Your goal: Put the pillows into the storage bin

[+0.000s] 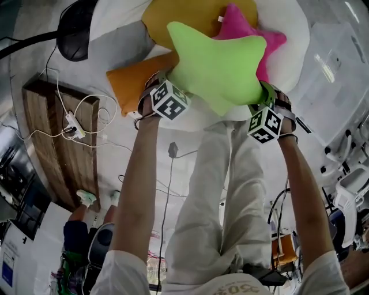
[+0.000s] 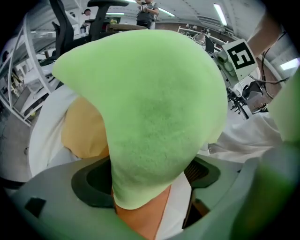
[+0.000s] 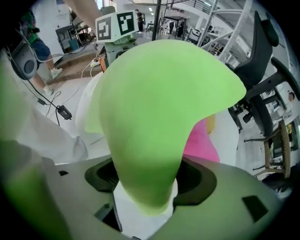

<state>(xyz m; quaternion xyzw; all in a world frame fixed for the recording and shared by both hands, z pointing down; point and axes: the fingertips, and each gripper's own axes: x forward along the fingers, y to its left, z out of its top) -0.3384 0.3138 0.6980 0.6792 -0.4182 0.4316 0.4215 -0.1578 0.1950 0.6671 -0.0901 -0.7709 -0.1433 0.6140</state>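
My left gripper (image 1: 163,86) and right gripper (image 1: 268,99) have their fingers spread wide, each loosely around a lower arm of the green star pillow (image 1: 219,63). It seems to rest on top of the pile. Beyond it the orange pillow (image 1: 134,80), yellow pillow (image 1: 173,14) and pink pillow (image 1: 253,34) lie inside the white storage bin (image 1: 297,52), so I judge only backing off remains.
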